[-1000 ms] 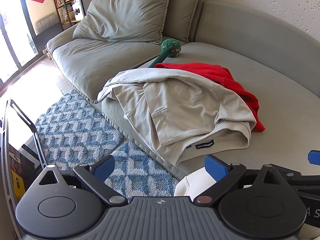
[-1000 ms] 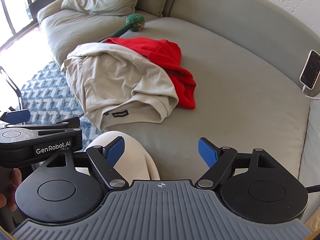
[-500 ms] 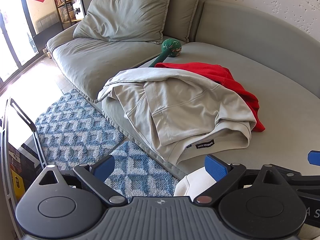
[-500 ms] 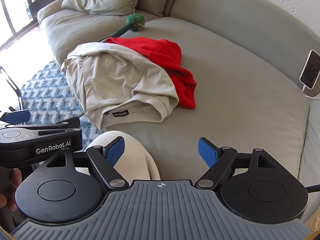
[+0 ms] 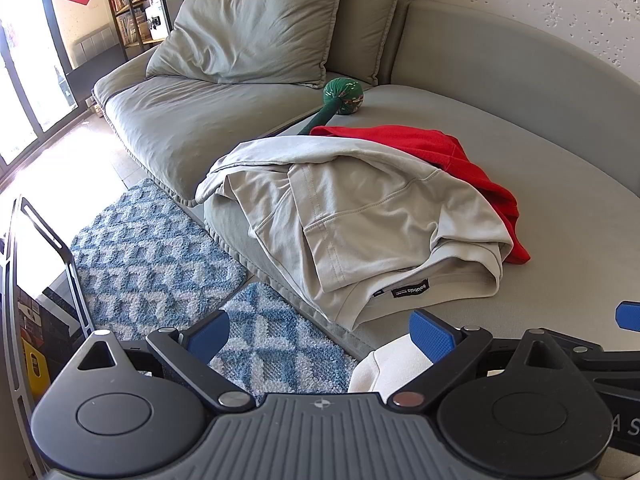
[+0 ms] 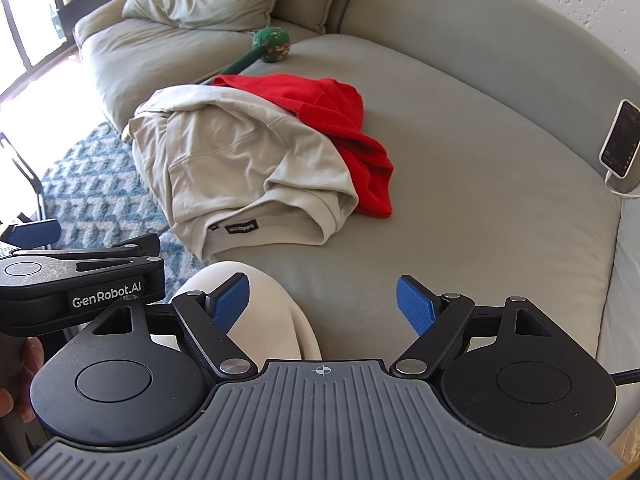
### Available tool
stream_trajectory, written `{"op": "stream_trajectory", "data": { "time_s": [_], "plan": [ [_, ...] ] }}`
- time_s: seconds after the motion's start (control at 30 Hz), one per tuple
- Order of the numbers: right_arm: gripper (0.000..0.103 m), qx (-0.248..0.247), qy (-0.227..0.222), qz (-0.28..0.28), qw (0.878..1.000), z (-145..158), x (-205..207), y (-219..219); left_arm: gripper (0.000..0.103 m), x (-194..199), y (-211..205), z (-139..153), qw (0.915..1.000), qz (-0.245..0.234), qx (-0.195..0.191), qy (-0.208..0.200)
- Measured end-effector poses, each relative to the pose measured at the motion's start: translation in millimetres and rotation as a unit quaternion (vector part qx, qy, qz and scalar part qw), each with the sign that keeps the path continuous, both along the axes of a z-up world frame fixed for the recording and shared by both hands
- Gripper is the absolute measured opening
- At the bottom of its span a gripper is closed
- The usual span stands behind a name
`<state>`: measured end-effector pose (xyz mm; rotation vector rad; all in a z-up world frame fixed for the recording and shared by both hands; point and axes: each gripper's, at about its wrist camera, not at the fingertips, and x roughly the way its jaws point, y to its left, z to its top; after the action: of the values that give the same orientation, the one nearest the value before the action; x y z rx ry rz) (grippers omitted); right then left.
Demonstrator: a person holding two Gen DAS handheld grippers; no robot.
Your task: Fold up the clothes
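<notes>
At the far left of the left wrist view, bright windows and a bookshelf [image 5: 132,4] stand beyond the floor, and a blue-and-white patterned rug [image 5: 160,256] lies in front of the sofa. The left claw [image 5: 320,330] hovers low and near over the rug's right end and the sofa's front edge, its blue fingers [image 5: 208,332] spread well apart with nothing between them.

A grey sofa [image 6: 480,184] fills the middle and right of both views, with a large cushion [image 5: 256,28] leaning against its far left back. Just right of the cushion, a green stuffed toy [image 5: 344,96] with a long neck lies on the seat.

The clothes sit in one heap near the seat's front left edge. A beige garment [image 5: 360,216] lies on top, crumpled and partly folded over itself, its near hem carrying a small black label [image 5: 409,290] and its left side drooping over the sofa's front. A red garment [image 6: 344,120] lies under it, showing along the far side and sticking out to the right, touching the seat.

Near and below, a person's knee in cream fabric [image 6: 272,312] shows between the two tools. The right claw [image 6: 324,304] hangs over the bare seat to the right of the heap, fingers wide apart and empty, well clear of the clothes.

At the far right, a phone [image 6: 620,140] leans upright against the sofa back with a white cable at its base.
</notes>
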<state>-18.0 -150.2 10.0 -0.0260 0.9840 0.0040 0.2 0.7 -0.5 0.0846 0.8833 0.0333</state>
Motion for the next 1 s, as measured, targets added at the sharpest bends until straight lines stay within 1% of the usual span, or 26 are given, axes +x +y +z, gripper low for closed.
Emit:
{"op": "stream_trajectory", "data": {
  "time_s": [0.4,0.47,0.57,0.73,0.83,0.9,0.93,0.97,1.0],
  "plan": [
    [0.082,0.001,0.0,0.0,1.0,-1,0,0,0.096,0,1,-1,1.0,0.0,-0.003,0.002],
    [0.082,0.004,0.0,0.0,1.0,-2,1,-1,0.098,2,4,-3,0.9999,-0.002,-0.011,0.004],
    [0.083,0.015,-0.003,0.0,1.0,-3,4,-5,0.099,6,13,-4,0.9993,0.006,-0.036,0.001],
    [0.083,0.042,-0.037,-0.025,0.998,-1,19,-21,0.098,15,29,-4,0.998,0.029,-0.055,-0.009],
    [0.083,0.063,-0.061,-0.027,0.996,-1,36,-28,0.097,23,40,-3,0.9967,0.039,-0.068,-0.02],
    [0.079,0.071,-0.072,-0.01,0.995,-5,49,-28,0.095,28,47,-4,0.9963,0.047,-0.066,-0.027],
    [0.078,0.07,-0.076,0.001,0.995,-9,56,-26,0.091,31,50,-5,0.9961,0.051,-0.065,-0.031],
    [0.07,0.062,-0.077,0.009,0.995,-14,64,-24,0.088,33,53,-6,0.9957,0.056,-0.067,-0.031],
    [0.064,0.05,-0.078,0.014,0.996,-21,72,-22,0.086,35,57,-9,0.9952,0.061,-0.07,-0.029]
  ]
}}
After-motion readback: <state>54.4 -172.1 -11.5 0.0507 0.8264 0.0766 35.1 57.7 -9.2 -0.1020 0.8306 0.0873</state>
